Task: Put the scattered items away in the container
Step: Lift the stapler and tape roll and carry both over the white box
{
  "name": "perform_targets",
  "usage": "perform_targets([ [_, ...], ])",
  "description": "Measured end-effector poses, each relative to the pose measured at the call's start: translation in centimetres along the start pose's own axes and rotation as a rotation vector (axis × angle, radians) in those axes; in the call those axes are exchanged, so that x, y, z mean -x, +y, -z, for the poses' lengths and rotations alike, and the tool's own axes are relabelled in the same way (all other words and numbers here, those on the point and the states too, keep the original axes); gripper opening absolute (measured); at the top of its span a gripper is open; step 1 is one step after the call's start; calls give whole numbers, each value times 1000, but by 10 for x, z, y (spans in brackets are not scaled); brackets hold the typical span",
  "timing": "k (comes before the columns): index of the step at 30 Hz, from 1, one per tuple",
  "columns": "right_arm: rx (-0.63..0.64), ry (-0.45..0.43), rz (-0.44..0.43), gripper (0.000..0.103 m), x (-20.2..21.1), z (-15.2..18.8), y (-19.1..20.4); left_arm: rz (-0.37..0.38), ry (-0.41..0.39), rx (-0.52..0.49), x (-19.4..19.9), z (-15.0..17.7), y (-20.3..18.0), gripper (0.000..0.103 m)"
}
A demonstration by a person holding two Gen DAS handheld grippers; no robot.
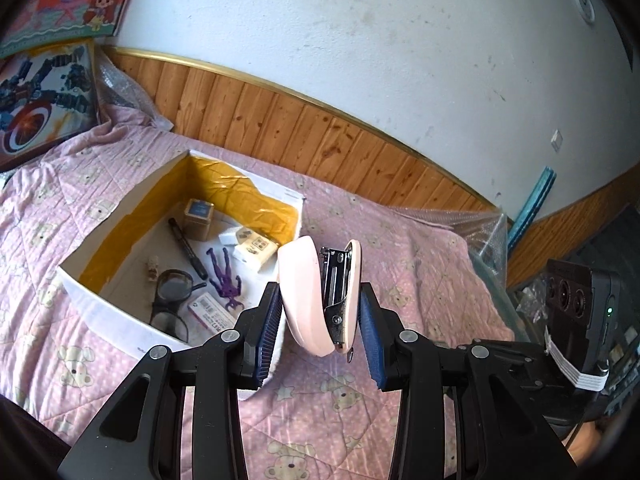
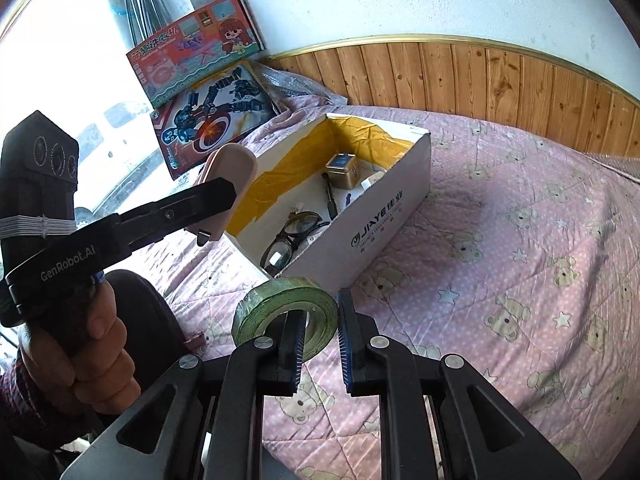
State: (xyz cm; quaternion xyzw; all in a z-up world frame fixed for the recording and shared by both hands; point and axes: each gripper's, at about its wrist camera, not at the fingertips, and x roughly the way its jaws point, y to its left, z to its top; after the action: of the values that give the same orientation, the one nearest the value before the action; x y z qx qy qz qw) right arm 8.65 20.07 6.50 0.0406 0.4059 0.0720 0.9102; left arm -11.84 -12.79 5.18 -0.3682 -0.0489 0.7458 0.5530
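My left gripper [image 1: 320, 312] is shut on a pink stapler [image 1: 308, 296], held in the air just right of the white box [image 1: 120, 320]; it also shows in the right wrist view [image 2: 230, 184] beside the box's left wall. My right gripper [image 2: 320, 344] is shut on a green tape roll [image 2: 280, 312], one finger through its hole, held above the bed in front of the box [image 2: 376, 224]. The box holds glasses [image 1: 172, 300], a black marker [image 1: 188, 252], a purple figure [image 1: 226, 280], a gold tin [image 1: 198, 218] and small packets.
The box sits on a pink bear-print quilt [image 2: 520, 240]. Two toy boxes [image 2: 200, 80] lean at the bed's far corner. A wooden panel wall [image 1: 320, 136] runs behind the bed. Bubble wrap [image 1: 488, 240] lies at the bed's right edge.
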Motion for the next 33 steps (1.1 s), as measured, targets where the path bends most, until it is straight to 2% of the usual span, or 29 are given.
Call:
perform_targets([
  [12,75,-10,-17,16,-26,-44,24,-107,-38,-6,6,-44,54,39],
  [16,103,-5,-13,16,-39,-59,29,-134,-28,-2,-1,-59,71,39],
  [22,136,20,3,16,-63,-82,29,-170,32,3,-26,-78,94,39],
  [33,251,129,91,16,-123,-123,16,-226,225,-13,-101,-96,118,39],
])
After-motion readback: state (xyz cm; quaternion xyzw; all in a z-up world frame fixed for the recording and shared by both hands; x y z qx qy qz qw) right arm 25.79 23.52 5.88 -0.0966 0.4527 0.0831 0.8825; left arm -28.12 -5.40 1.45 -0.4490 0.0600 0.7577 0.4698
